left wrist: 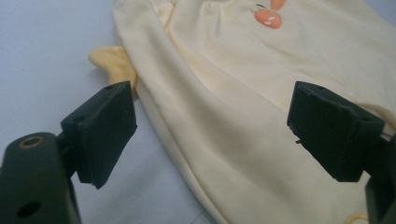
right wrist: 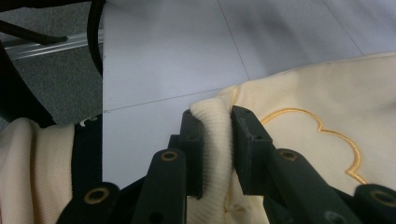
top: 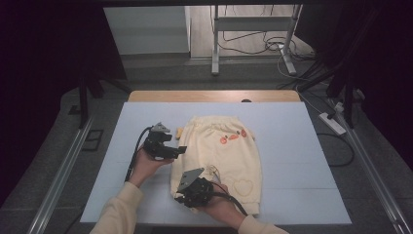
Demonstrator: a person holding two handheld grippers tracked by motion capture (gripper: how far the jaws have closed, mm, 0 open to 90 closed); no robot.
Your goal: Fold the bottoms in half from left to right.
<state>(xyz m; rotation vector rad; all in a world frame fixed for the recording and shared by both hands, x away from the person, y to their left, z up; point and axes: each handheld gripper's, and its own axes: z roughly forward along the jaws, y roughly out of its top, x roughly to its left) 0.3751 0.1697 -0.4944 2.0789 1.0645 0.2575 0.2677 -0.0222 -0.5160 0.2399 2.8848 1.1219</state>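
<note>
The right claw (right wrist: 217, 140) pinches the ribbed hem of the cream garment (top: 229, 156) at its near edge. The garment lies flat on the pale blue table (top: 292, 141). Farther out, the left claw (left wrist: 210, 135) is spread wide above the garment's left edge.

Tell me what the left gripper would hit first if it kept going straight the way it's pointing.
Most likely the cream garment. The left gripper has its jaws wide open, aimed at the garment's folded side edge, with cloth spanning the gap between them. How near it is cannot be told.
</note>
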